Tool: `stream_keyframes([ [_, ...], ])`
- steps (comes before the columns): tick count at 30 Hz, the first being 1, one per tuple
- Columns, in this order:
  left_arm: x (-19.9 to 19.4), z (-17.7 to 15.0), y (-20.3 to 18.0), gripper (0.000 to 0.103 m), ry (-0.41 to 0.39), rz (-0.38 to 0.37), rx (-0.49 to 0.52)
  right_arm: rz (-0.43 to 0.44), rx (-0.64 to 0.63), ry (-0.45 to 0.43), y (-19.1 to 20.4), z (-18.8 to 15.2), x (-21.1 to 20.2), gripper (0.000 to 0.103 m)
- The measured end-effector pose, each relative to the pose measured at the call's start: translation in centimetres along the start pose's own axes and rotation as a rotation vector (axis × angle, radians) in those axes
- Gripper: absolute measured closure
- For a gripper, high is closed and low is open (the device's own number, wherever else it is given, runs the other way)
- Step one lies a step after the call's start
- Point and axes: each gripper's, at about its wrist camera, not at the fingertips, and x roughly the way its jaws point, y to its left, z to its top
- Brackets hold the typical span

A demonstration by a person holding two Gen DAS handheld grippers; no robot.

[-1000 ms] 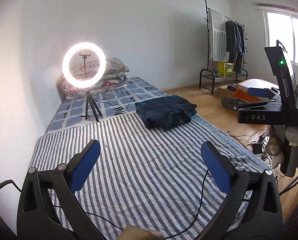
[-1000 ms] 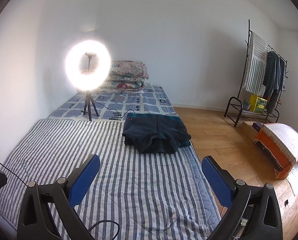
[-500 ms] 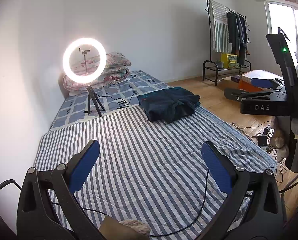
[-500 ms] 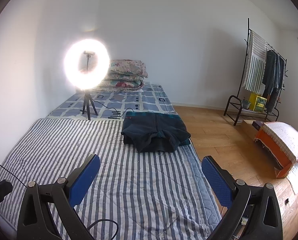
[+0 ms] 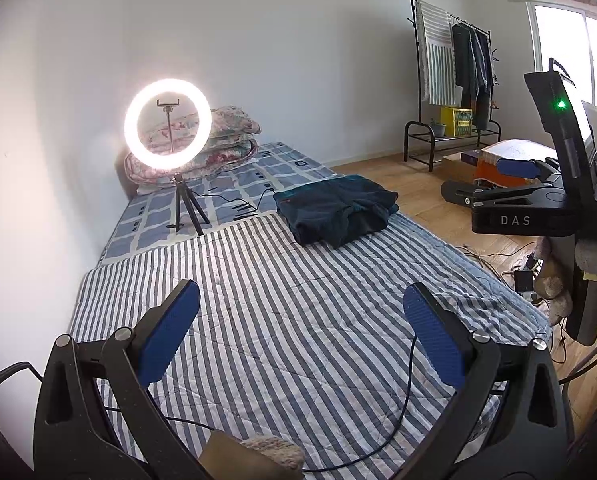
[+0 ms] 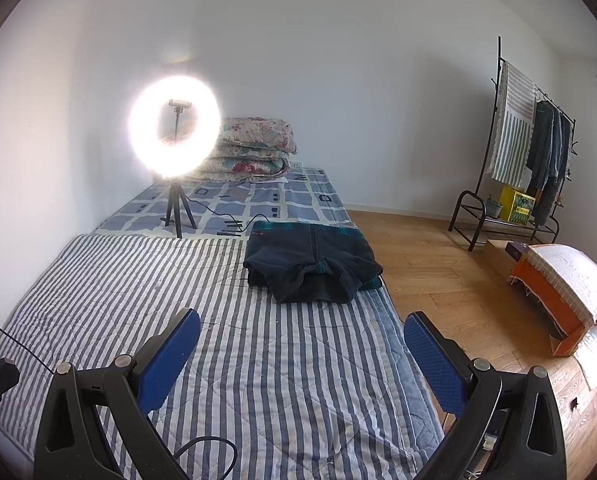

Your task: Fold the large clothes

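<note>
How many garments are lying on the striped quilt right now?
1: a dark navy folded fleece garment at the far right edge of the grey-and-white striped quilt, near the ring-light tripod. More may be hidden beneath it.

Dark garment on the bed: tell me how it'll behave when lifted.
The garment looks like thick, soft fabric, so it's probably floppy and will sag. Loosely folded in layers, it'll likely unfold if gripped by one edge. Probably not slippery on the striped quilt.
</note>
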Motion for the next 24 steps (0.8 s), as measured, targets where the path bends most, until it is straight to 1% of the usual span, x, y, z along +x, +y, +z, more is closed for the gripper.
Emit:
stream_keyframes([
  [24,-0.49,0.22,0.40,0.000,-0.008,0.006,-0.003,-0.002,-0.001,0.001,0.24,-0.27,0.22,0.000],
])
